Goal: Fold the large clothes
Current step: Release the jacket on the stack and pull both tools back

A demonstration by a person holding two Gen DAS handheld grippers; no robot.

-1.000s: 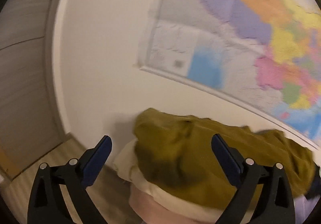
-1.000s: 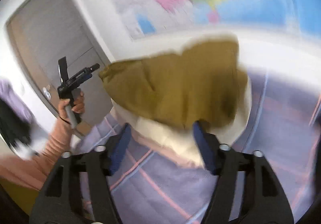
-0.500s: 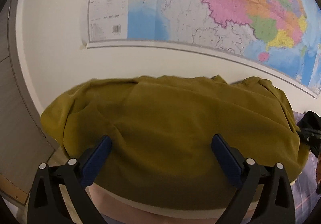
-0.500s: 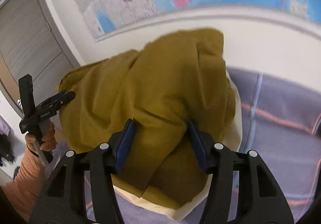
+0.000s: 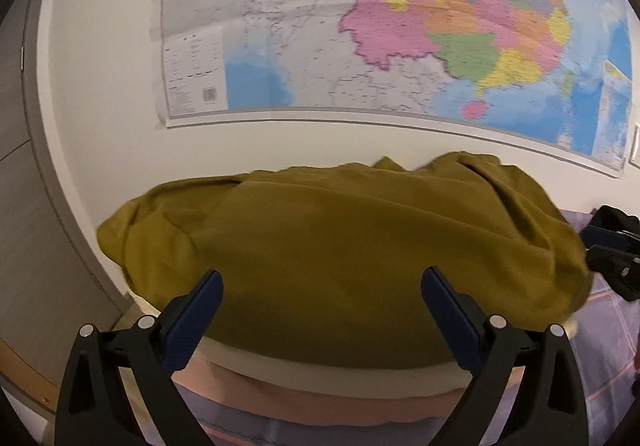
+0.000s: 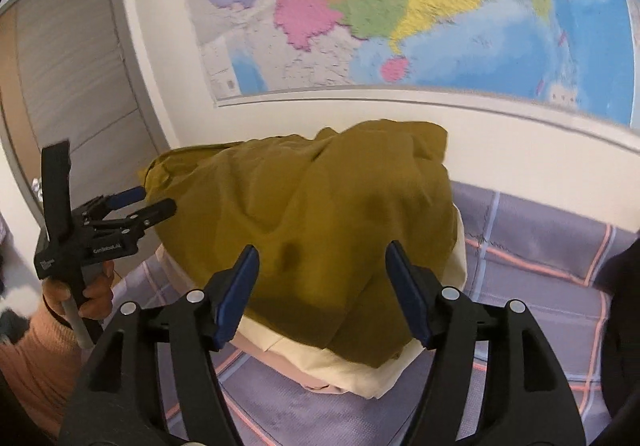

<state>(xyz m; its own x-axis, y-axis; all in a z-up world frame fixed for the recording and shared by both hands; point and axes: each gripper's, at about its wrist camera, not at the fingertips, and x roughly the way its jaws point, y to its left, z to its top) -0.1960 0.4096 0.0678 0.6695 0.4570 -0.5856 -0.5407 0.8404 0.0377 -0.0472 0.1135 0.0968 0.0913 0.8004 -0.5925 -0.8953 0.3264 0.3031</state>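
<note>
From the left wrist, the left gripper (image 5: 320, 286) hangs with jaws wide apart and empty above the olive garment (image 5: 344, 246), which lies heaped on a cream garment (image 5: 320, 362) on the checked bedcover (image 5: 600, 346); I judge it best to catch an outer hem, not the bulk. From the right wrist, the right gripper (image 6: 322, 260), angled downward, has just been opening, nothing pinched; the left hand (image 6: 90, 296) grips its handle upright beside the pile.

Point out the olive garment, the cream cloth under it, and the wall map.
olive garment (image 6: 320, 214), right wrist view, middle of its top.
cream cloth (image 6: 360, 374), right wrist view, near edge.
wall map (image 5: 380, 26), left wrist view, pink region.
</note>
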